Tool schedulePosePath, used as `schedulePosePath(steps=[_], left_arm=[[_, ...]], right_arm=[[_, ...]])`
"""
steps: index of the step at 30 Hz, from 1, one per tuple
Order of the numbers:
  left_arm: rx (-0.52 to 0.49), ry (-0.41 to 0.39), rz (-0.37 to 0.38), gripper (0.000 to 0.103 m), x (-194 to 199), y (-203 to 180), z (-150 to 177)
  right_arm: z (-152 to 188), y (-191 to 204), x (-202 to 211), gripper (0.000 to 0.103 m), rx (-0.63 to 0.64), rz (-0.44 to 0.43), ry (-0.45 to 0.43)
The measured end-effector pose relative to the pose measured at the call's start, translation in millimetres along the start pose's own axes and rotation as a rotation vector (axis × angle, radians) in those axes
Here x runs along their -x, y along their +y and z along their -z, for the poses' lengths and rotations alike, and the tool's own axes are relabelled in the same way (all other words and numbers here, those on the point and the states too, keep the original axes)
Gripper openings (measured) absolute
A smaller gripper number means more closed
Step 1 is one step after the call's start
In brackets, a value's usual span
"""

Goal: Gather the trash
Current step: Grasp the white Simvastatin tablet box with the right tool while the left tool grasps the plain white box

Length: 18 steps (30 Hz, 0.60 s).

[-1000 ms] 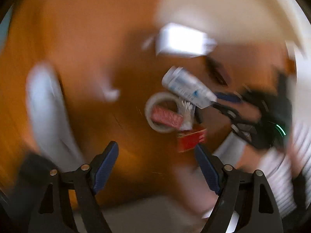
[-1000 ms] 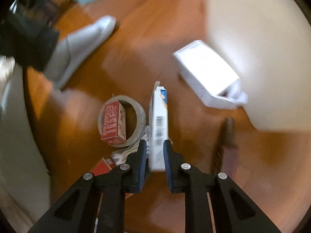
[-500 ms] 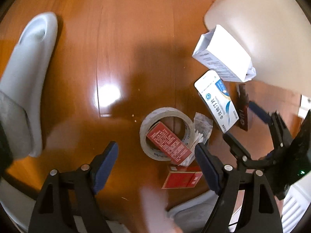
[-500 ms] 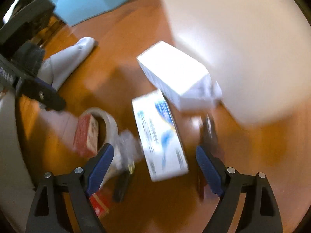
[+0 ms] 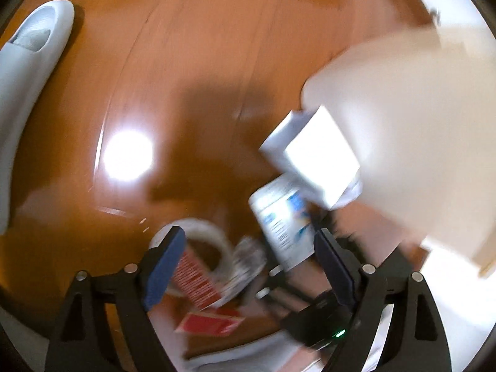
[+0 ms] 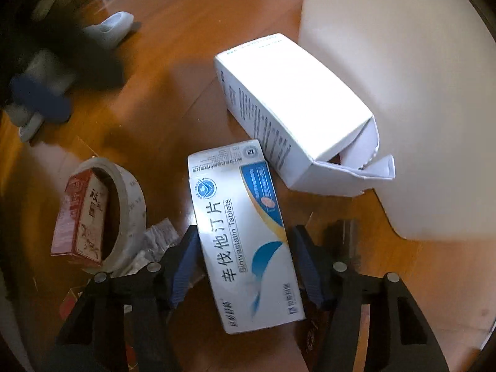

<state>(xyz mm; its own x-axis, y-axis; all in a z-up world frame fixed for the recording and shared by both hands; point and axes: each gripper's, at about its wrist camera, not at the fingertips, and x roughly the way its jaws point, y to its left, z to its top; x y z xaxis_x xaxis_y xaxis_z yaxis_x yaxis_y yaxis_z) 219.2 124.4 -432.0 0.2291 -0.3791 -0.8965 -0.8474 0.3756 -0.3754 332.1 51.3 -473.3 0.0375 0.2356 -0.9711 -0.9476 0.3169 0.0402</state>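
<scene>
The right gripper (image 6: 245, 263) points down at the floor (image 6: 161, 105), jaws spread either side of the tablet box (image 6: 245, 235) lying flat, not clamping it. The left gripper (image 5: 248, 263) hangs released above the tape roll (image 5: 214, 238).

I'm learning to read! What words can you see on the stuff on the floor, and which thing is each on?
"Simvastatin Tablets": on the blue-and-white pill box between the right gripper's open fingers.
"辛伐他汀片": large characters on the same pill box.
Small print along the pill box's top edge: too small to read.
White box, side print: too small.
Red box in the tape roll: unreadable.
Left camera view: all blurred.
</scene>
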Motion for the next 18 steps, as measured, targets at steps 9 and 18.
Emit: schedulePosePath(steps=[9, 18], left_arm=[[-0.131, -0.061, 0.007, 0.086, -7.7, -51.4, -30.4], [-0.689, -0.164, -0.155, 0.086, -35.7, -119.7, 1.4]], right_arm=[[14.3, 18.4, 16.7, 0.054, 0.023, 0.000, -0.070], [81.2, -26.9, 84.4, 0.055, -0.402, -0.082, -0.226]])
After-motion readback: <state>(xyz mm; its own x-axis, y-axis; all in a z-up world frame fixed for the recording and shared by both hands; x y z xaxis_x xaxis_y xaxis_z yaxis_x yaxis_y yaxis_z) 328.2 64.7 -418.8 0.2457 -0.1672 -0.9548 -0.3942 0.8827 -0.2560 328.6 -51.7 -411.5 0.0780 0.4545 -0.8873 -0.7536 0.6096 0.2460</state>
